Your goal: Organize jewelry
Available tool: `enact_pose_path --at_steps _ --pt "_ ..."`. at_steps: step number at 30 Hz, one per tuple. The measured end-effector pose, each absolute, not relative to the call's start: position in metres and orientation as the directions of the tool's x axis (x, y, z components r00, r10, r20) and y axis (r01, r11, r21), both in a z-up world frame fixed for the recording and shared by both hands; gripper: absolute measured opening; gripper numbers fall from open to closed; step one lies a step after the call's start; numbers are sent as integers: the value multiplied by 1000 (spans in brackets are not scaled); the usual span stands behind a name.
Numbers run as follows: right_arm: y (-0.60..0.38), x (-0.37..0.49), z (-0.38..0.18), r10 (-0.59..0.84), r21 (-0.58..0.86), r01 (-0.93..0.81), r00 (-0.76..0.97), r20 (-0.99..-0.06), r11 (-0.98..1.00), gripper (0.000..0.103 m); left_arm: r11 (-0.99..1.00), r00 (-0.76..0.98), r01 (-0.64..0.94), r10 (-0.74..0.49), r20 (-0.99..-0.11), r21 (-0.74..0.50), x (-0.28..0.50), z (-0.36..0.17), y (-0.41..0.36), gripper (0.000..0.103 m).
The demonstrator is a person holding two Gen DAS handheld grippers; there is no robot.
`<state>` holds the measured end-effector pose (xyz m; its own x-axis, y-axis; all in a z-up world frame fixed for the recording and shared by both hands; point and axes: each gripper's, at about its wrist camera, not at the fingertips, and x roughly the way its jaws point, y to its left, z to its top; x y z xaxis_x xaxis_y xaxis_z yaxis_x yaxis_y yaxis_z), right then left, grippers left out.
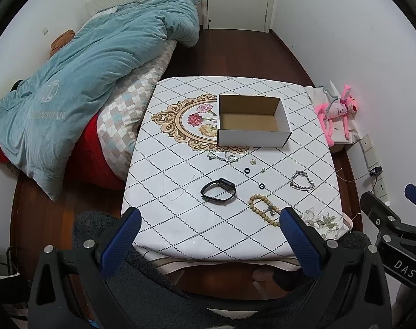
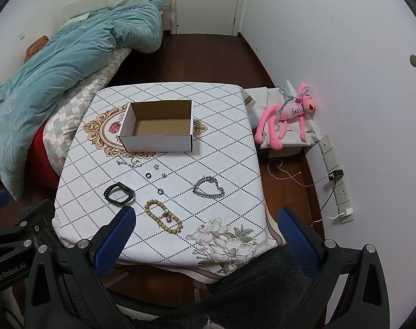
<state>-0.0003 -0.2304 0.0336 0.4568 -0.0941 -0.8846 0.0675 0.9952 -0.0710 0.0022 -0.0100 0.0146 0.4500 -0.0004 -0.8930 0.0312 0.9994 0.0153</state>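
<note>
An empty white cardboard box [image 1: 251, 120] [image 2: 157, 126] stands open on the patterned table [image 1: 180, 219] [image 2: 229, 170]. In front of it lie a black watch [image 1: 218, 191] [image 2: 118, 193], a wooden bead bracelet [image 1: 264, 209] [image 2: 164, 215], a silver chain bracelet [image 1: 302, 181] [image 2: 208, 187], a thin silver chain [image 1: 223, 156] [image 2: 129, 161], two dark rings [image 1: 247, 170] [image 2: 148, 175] and small earrings [image 1: 253, 161] [image 2: 156, 166]. My left gripper [image 1: 210, 219] and right gripper [image 2: 206, 216] hover open above the table's near edge, holding nothing.
A bed with a blue quilt [image 1: 79, 82] [image 2: 57, 54] borders the table's left side. A pink plush toy [image 1: 338, 109] [image 2: 287, 113] lies on a low box at the right wall, beside wall sockets and cables [image 2: 336, 175]. Dark wooden floor [image 1: 235, 54] leads to a white door.
</note>
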Motion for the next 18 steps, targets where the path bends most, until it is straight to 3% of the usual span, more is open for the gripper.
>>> enact_pose_path --at_steps 18 --pt "-227 0 37 -92 -67 71 461 -883 995 103 999 465 37 -7 -885 12 1 21 -12 103"
